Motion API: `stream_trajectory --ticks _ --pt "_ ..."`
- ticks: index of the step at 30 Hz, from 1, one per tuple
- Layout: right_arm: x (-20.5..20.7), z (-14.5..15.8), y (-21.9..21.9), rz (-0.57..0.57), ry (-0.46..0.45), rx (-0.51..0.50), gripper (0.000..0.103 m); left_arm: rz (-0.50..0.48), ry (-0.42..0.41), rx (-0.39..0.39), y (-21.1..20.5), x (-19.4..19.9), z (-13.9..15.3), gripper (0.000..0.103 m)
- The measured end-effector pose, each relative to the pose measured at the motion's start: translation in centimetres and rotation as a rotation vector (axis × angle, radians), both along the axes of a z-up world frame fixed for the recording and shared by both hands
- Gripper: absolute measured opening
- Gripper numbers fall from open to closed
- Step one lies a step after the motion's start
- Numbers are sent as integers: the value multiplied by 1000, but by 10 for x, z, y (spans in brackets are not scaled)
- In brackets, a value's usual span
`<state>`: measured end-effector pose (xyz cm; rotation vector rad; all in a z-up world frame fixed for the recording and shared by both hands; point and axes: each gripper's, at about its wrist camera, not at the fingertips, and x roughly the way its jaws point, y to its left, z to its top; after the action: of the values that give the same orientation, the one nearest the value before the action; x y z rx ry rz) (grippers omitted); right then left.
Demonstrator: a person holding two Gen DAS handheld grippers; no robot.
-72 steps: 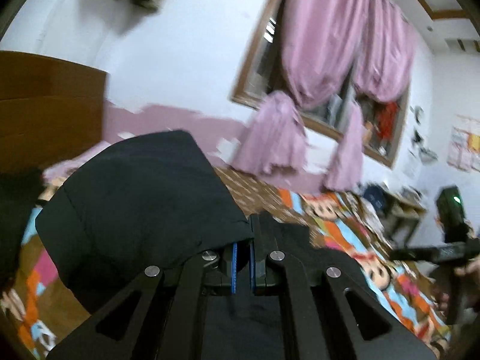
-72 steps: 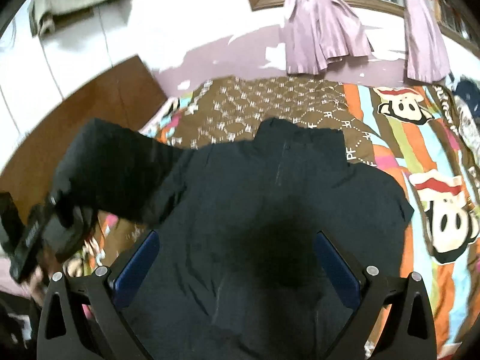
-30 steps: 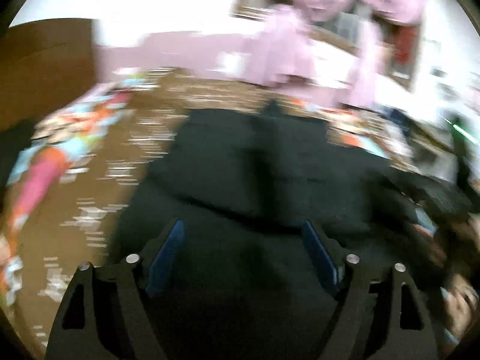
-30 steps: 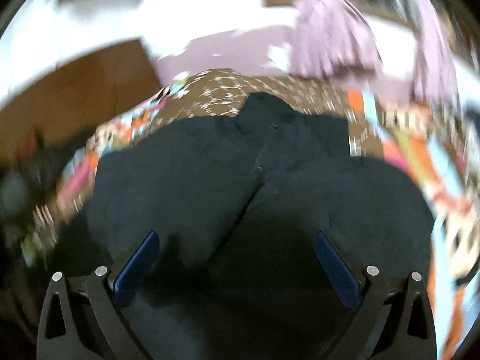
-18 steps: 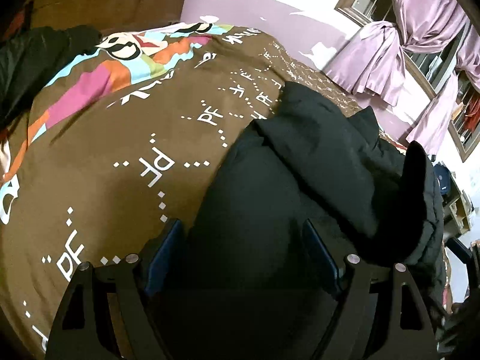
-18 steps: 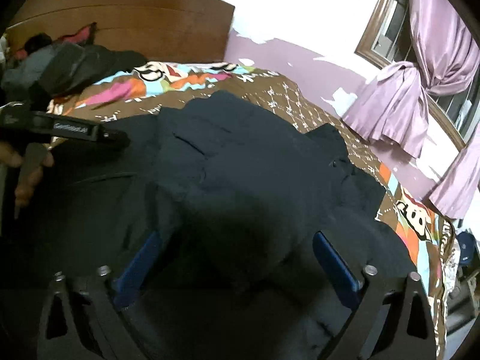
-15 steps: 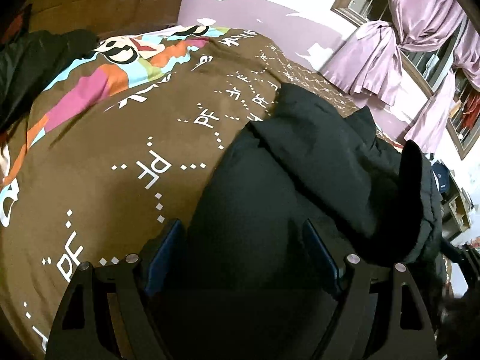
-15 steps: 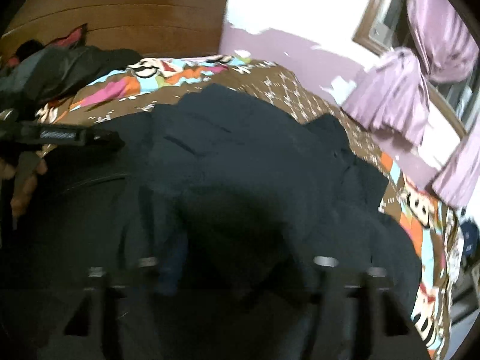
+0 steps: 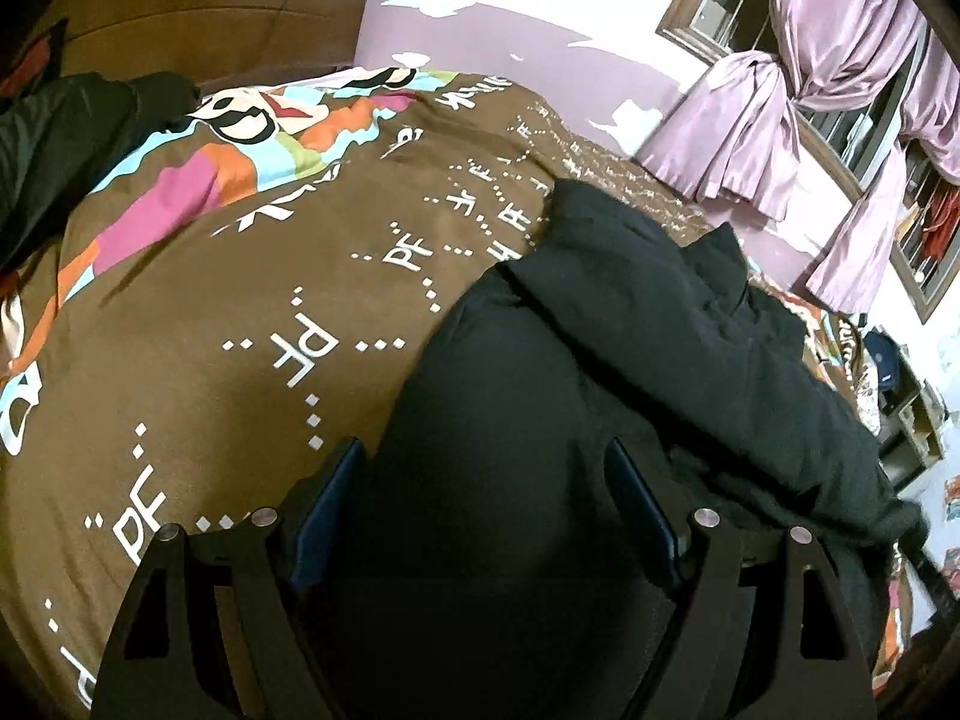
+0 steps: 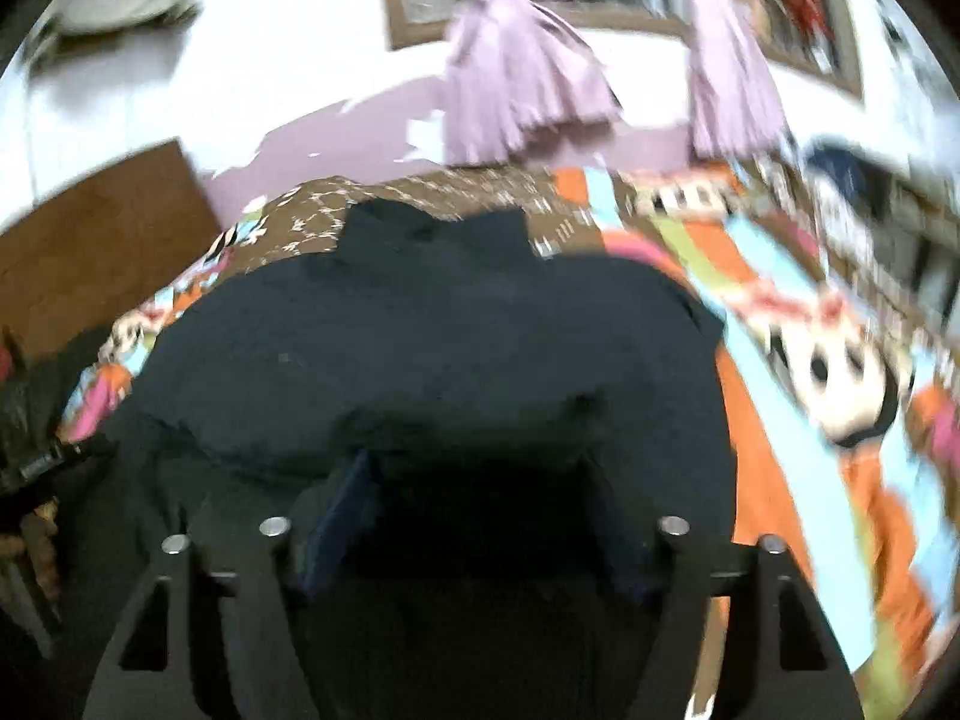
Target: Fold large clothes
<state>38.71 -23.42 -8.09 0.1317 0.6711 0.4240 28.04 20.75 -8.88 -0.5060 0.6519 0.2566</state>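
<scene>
A large black padded jacket [image 9: 630, 372] lies on a bed with a brown and colourful cartoon cover [image 9: 198, 312], both sleeves folded in across the body. My left gripper [image 9: 483, 480] is open, jaws wide apart just above the jacket's lower left part. In the blurred right wrist view the jacket [image 10: 432, 348] fills the middle, collar at the far end. My right gripper [image 10: 483, 498] is open and low over the jacket's near edge, holding nothing.
A wooden headboard [image 9: 198, 6] stands at the back left with a second dark garment [image 9: 54, 138] below it. Pink tied curtains [image 9: 738, 120] hang at a window behind the bed. A cluttered shelf [image 9: 900, 396] is at the right.
The left gripper let go of the sleeve it held up and now hovers open over the jacket. The right gripper swung back toward the window side; the right sleeve now lies folded flat.
</scene>
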Motion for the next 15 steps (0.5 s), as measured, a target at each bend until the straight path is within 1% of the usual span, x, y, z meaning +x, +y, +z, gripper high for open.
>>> stream_trajectory --ticks 2,3,4,7,9,10,12,13,14,15 --pt "4 -2 -18 -2 29 92 76 -4 -64 -31 3 -3 9 76" --pt "6 0 -26 -1 31 130 79 -9 -96 -47 4 -4 14 76" --pt "8 2 -35 -4 29 172 80 -20 -132 -57 4 -3 22 77" --pt "11 8 -49 -6 26 241 82 -87 -163 -34 3 15 39 77" --pt "18 9 -58 -6 50 292 82 -149 -159 15 -3 34 50 77" --pt "23 8 -62 -12 65 317 82 -169 -146 67 -8 44 55 77" --pt "35 5 -66 -20 117 361 82 -212 -102 174 -19 68 60 77" --pt "45 2 -66 -17 163 374 82 -214 -87 186 -21 75 58 77" --pt "51 1 -65 -12 191 376 76 -212 -59 188 -21 87 55 77" --pt "57 -1 -62 -7 215 370 59 -206 -31 182 -20 95 50 77"
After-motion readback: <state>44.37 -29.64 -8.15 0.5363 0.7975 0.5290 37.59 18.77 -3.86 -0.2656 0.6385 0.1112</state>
